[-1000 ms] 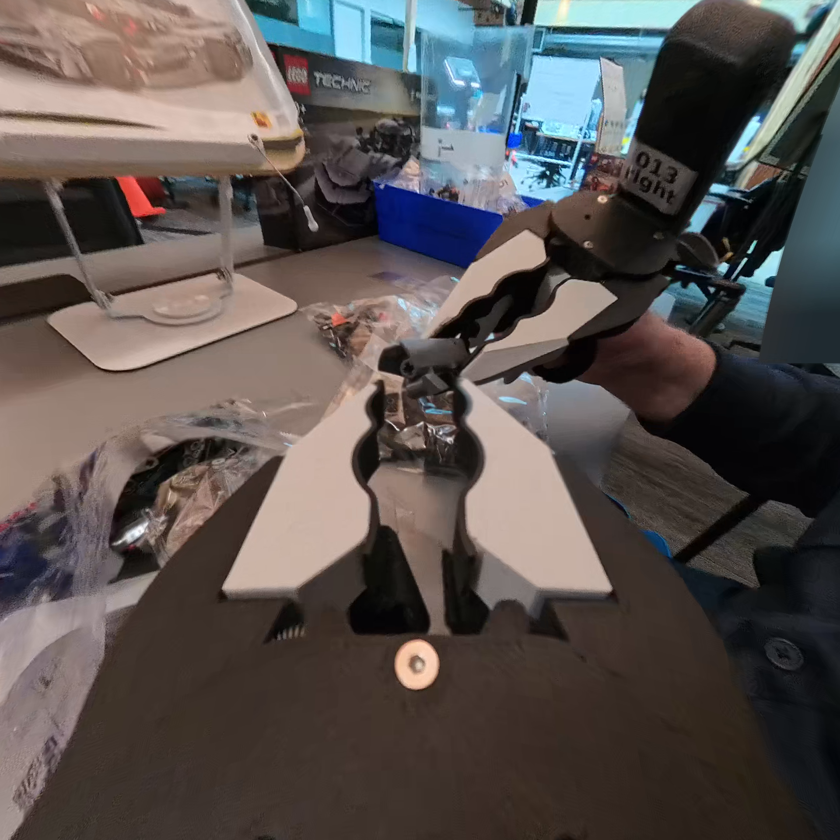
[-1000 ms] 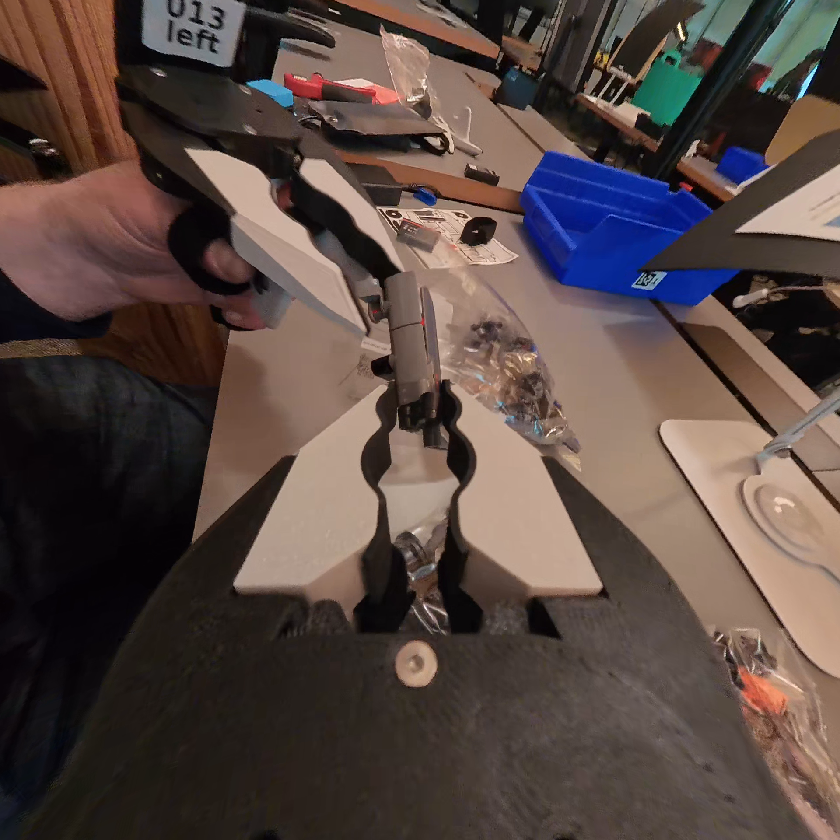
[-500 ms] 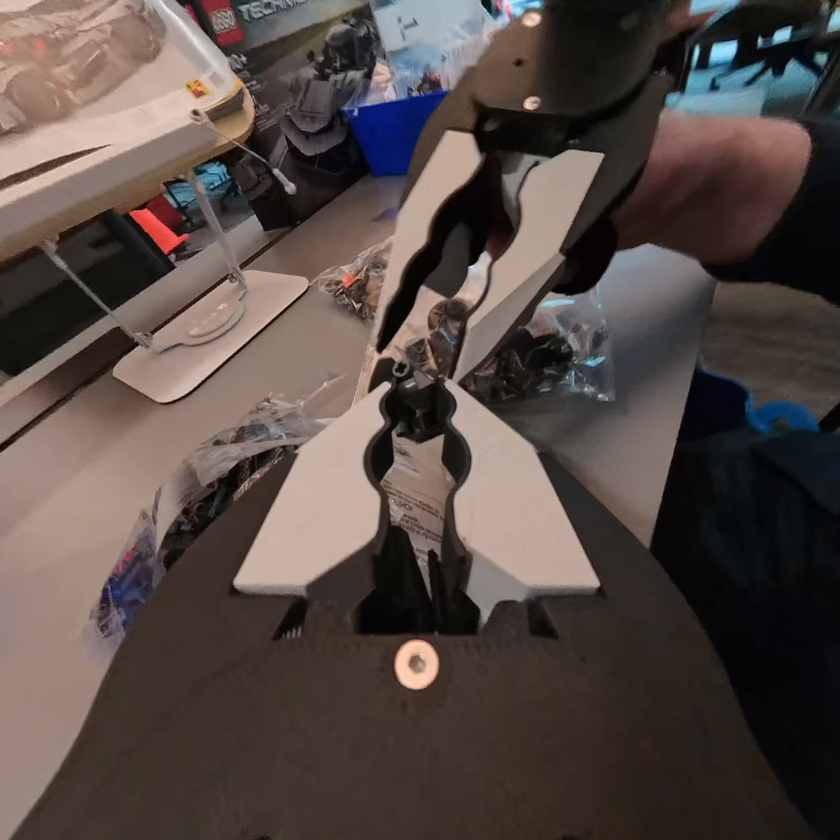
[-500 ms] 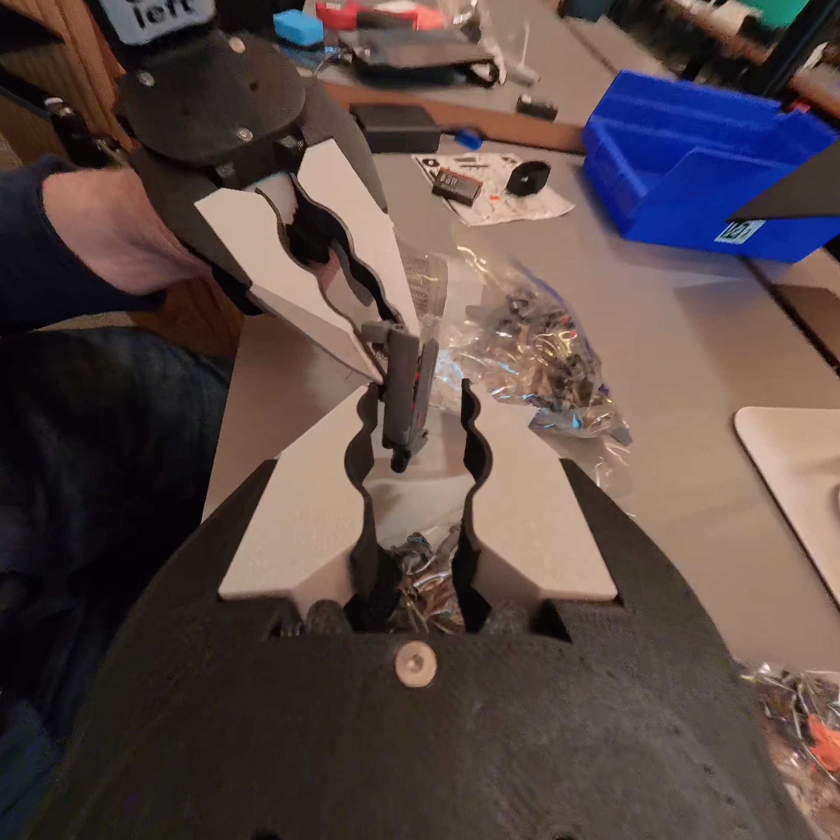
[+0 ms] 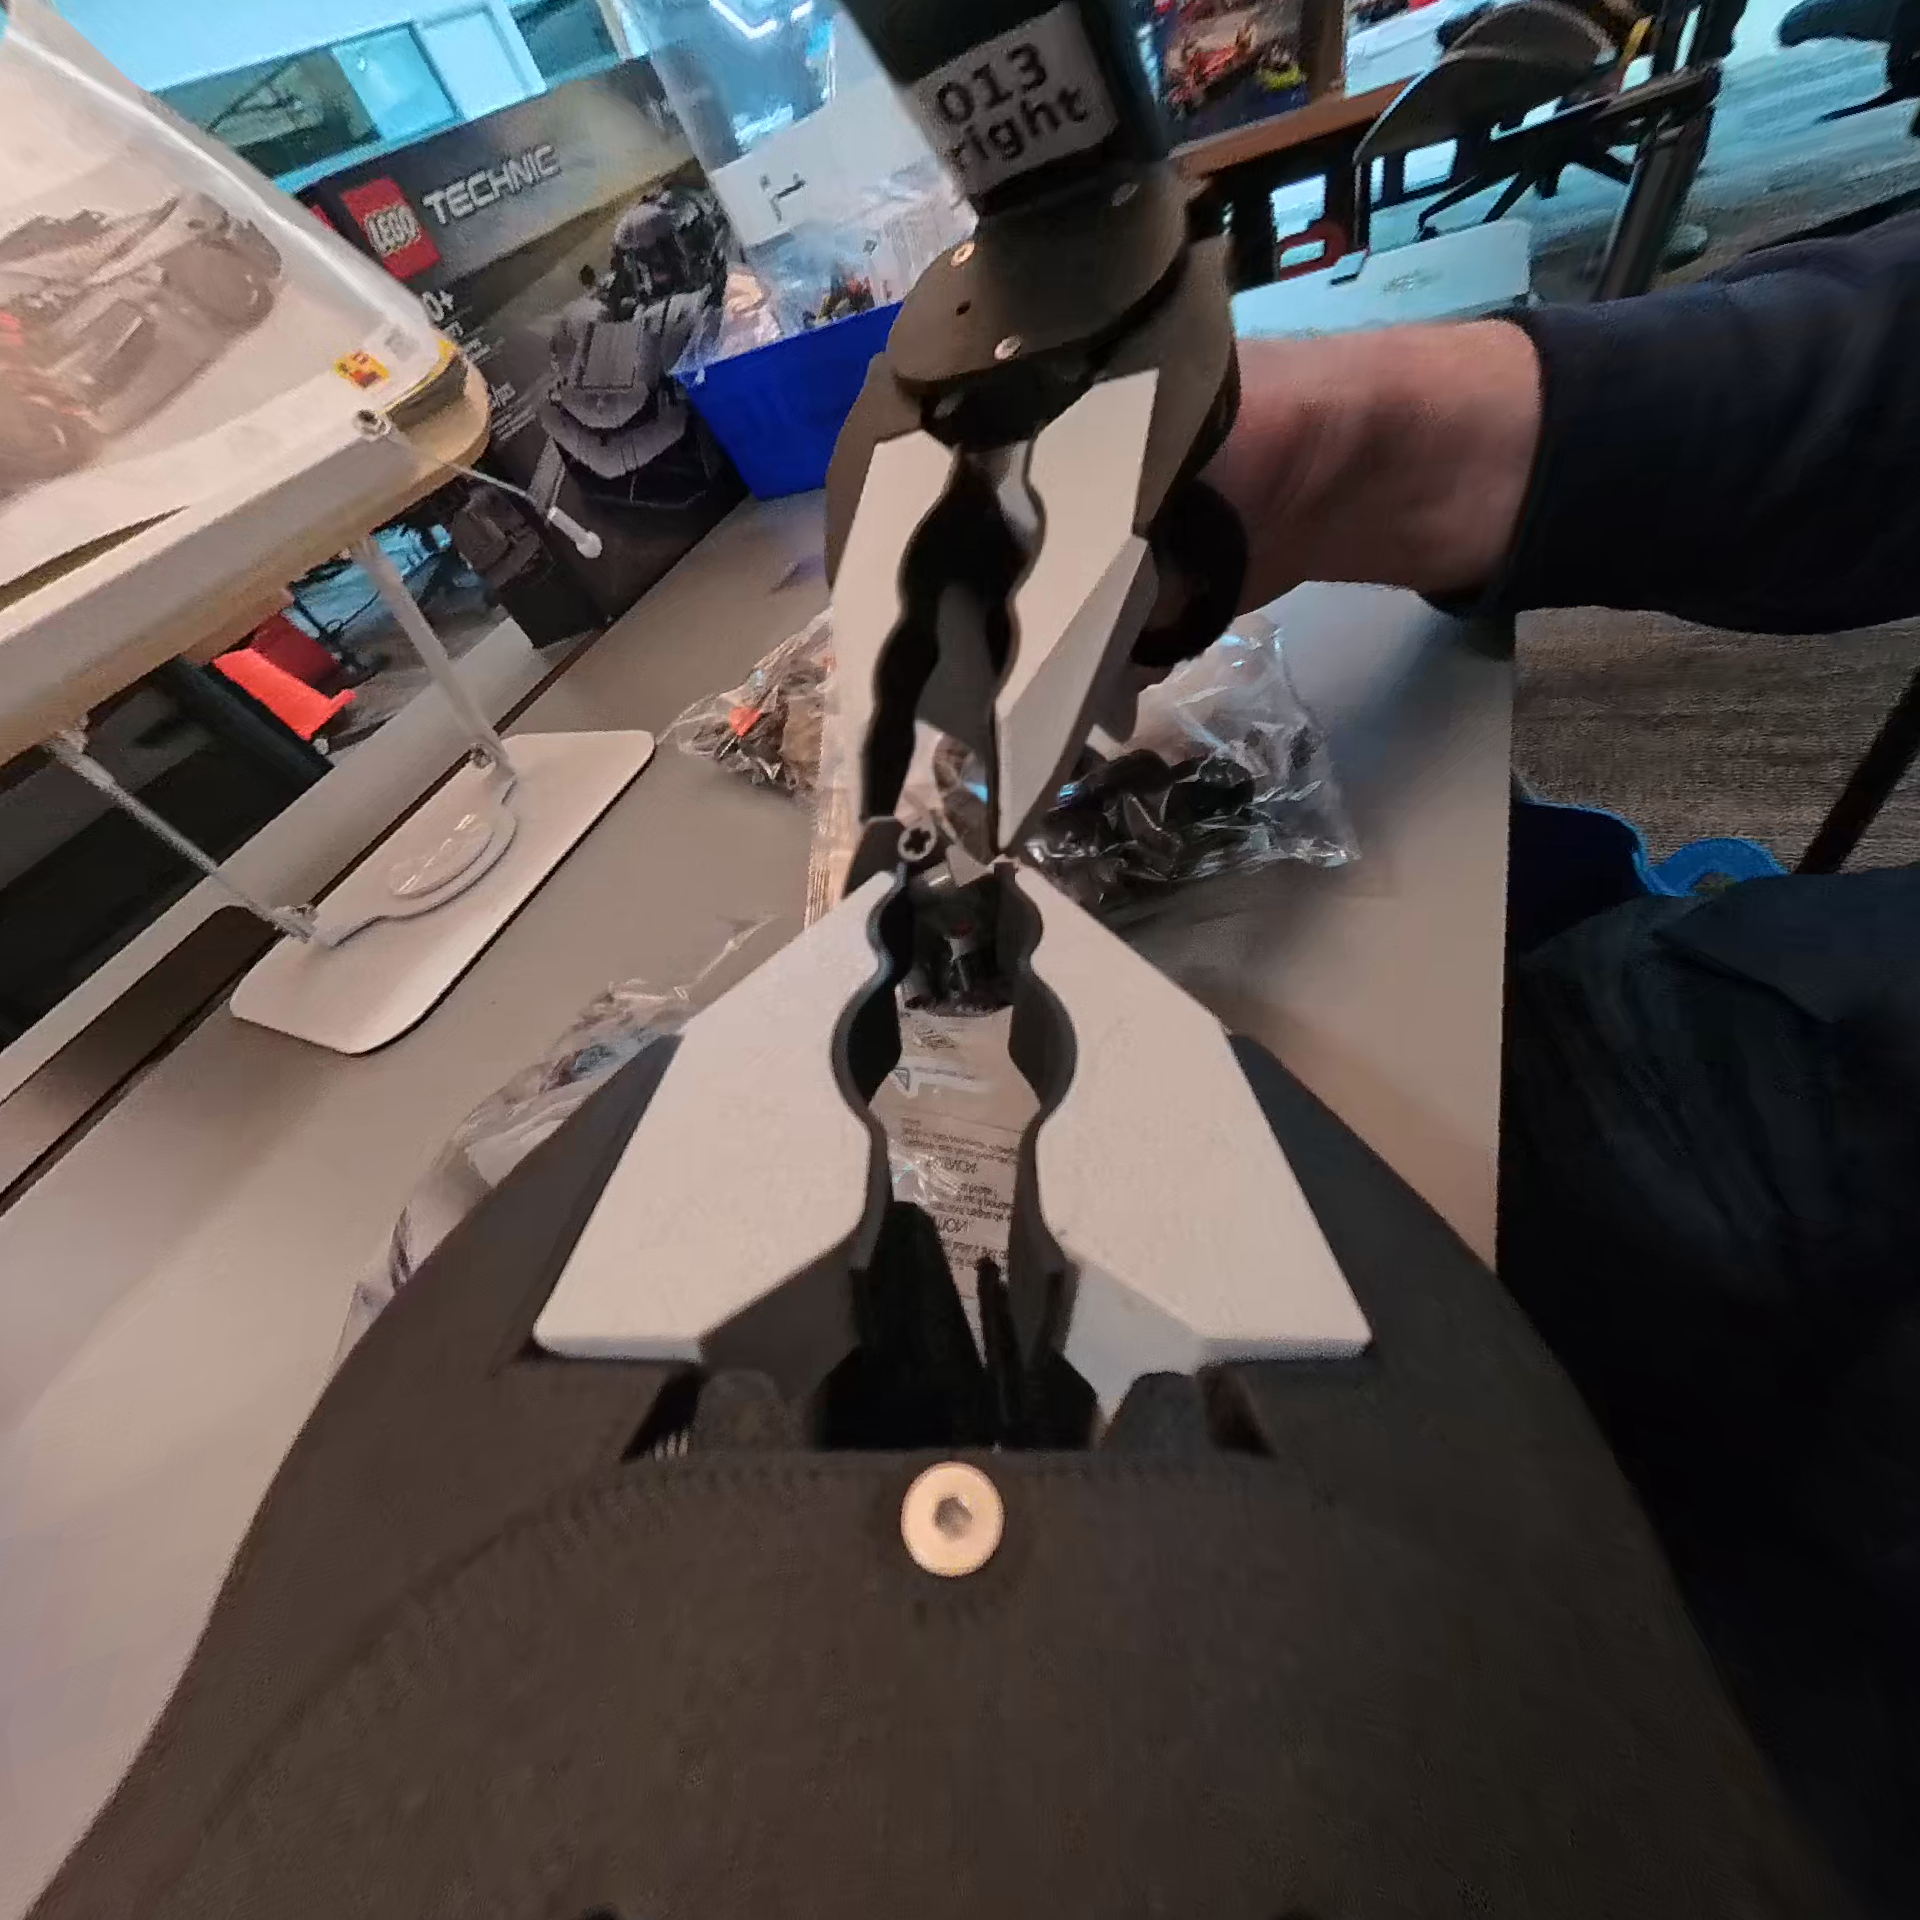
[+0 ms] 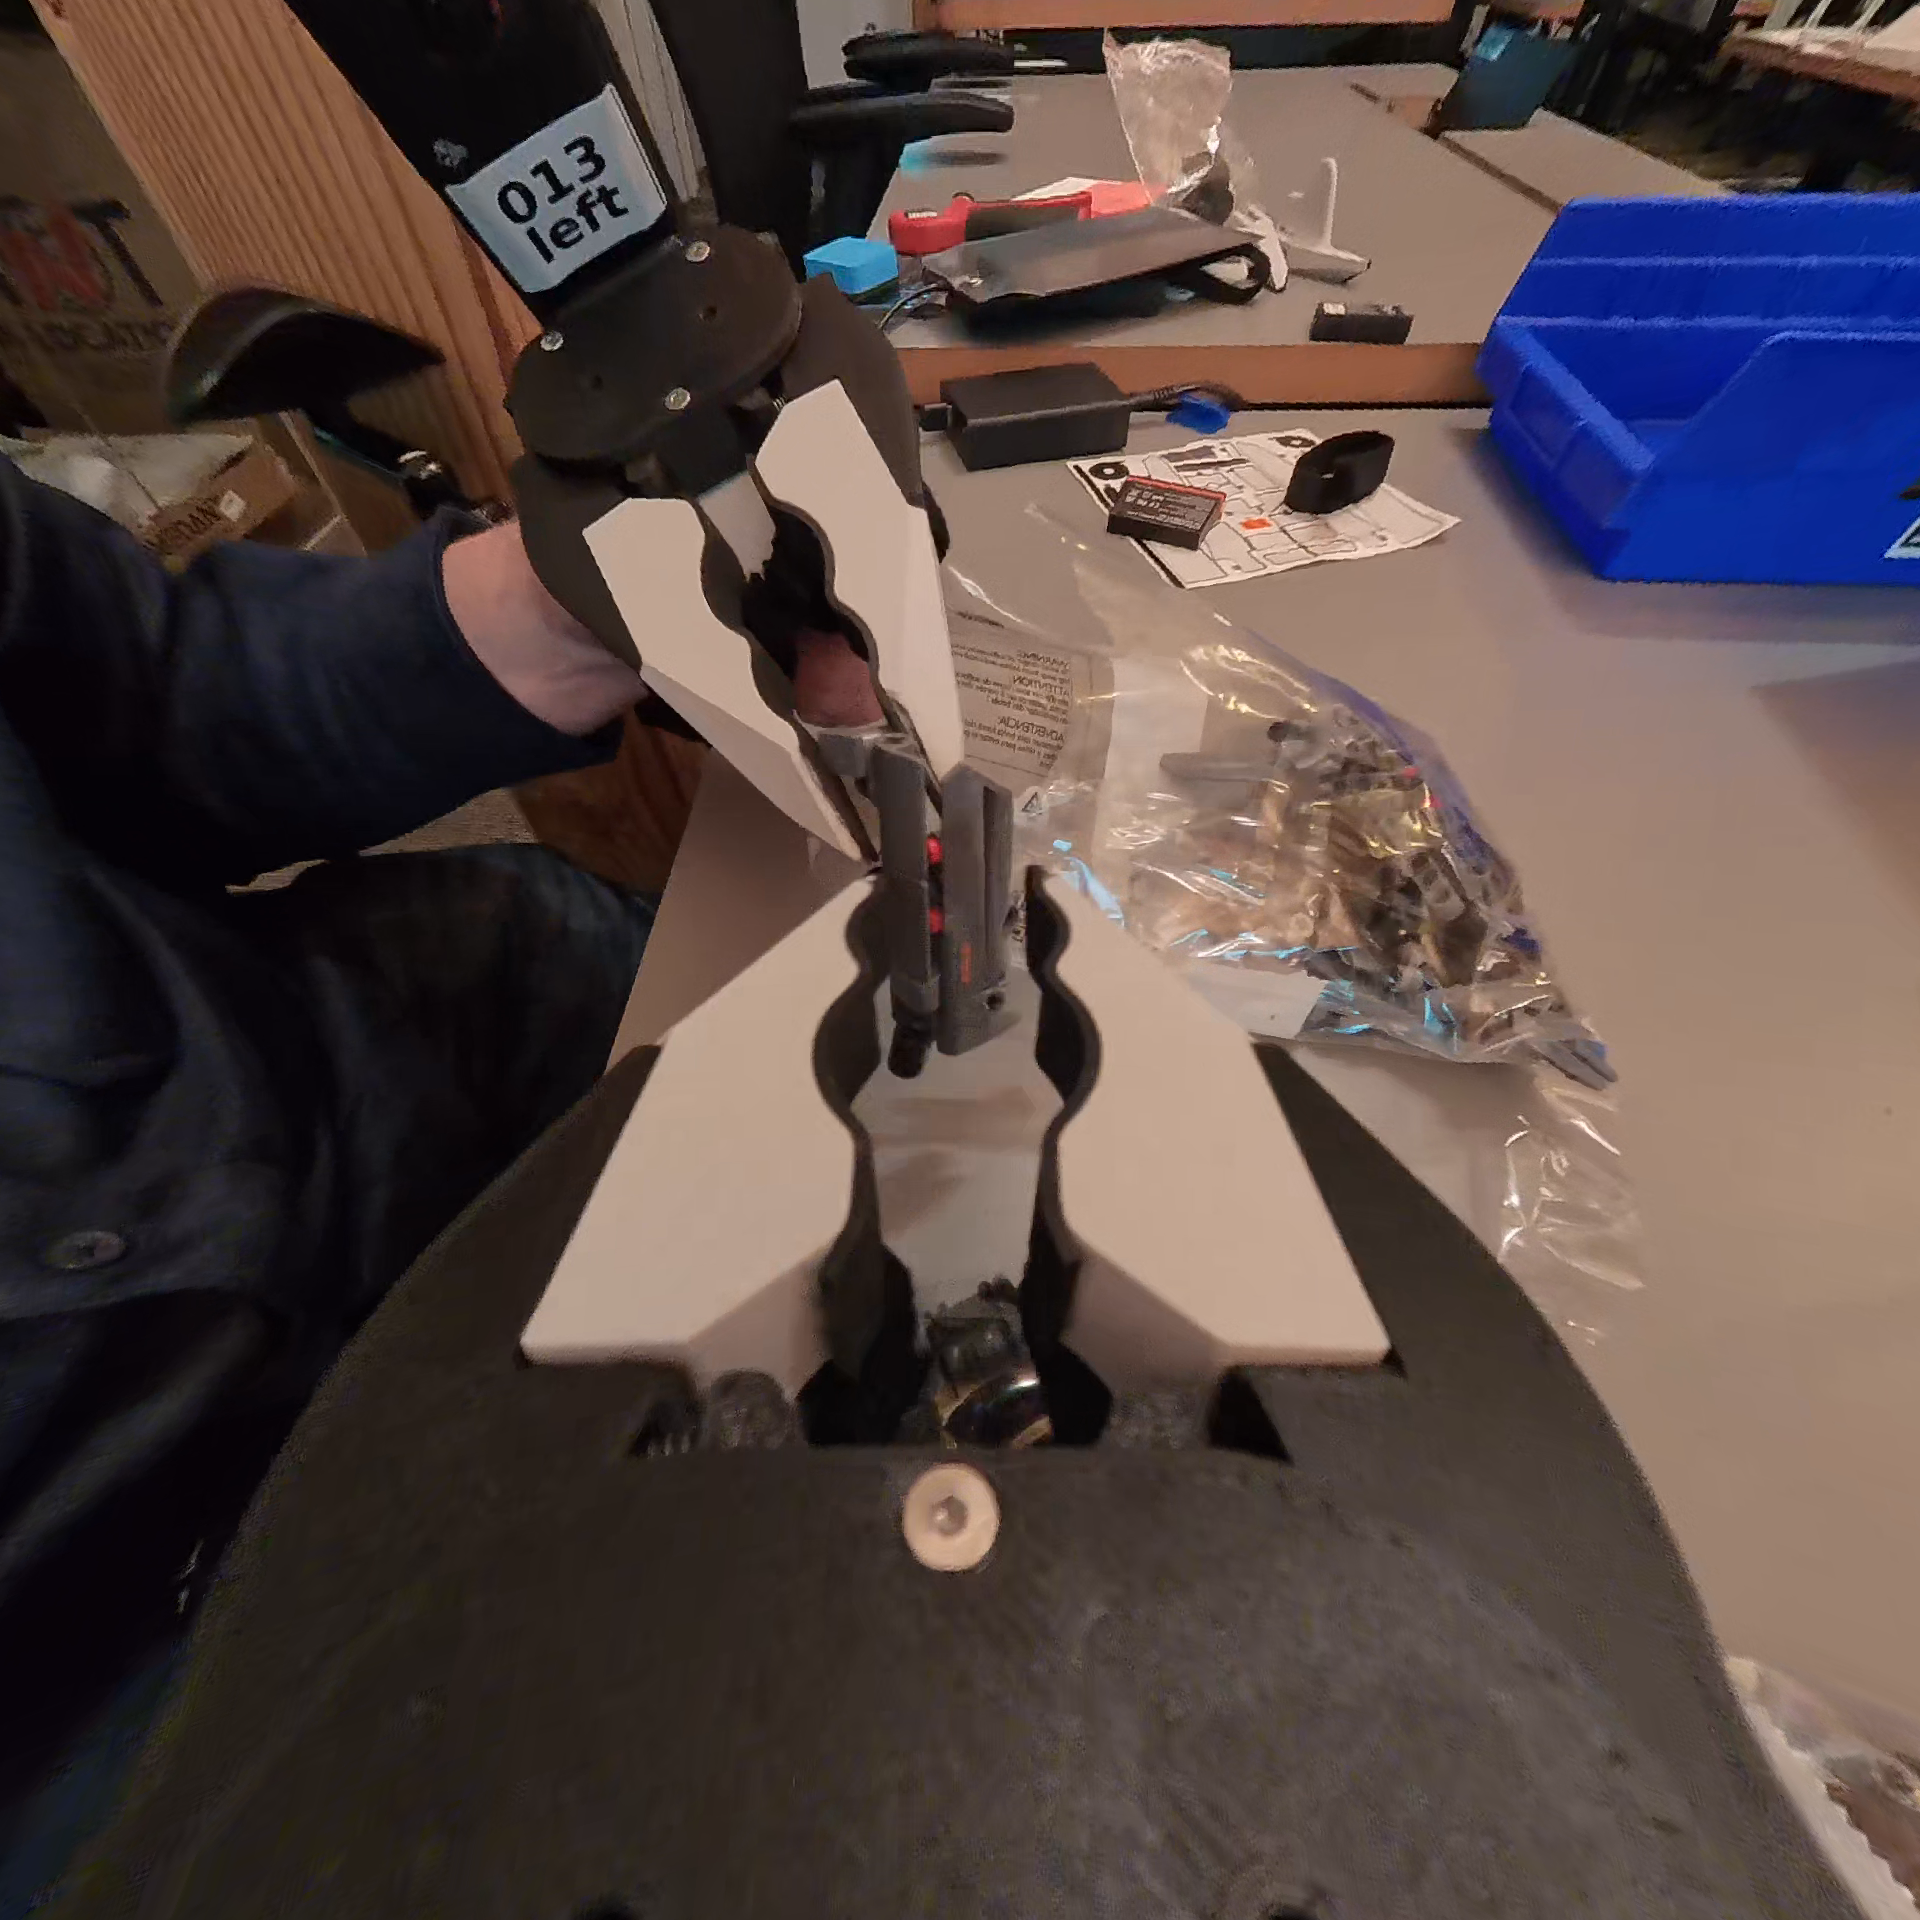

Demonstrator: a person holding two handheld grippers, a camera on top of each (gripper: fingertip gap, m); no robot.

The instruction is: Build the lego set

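Left gripper (image 6: 883, 810) pinching grey lego assembly (image 6: 951, 914); right gripper (image 6: 951, 894) spread around it, not touching.

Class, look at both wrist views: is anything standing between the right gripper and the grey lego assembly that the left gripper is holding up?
Nothing visible blocks it. The grey lego assembly, pinched at its top end by the left gripper, hangs with its lower end already inside the gap of the open right gripper. The parts bag lies on the table behind, not between them.
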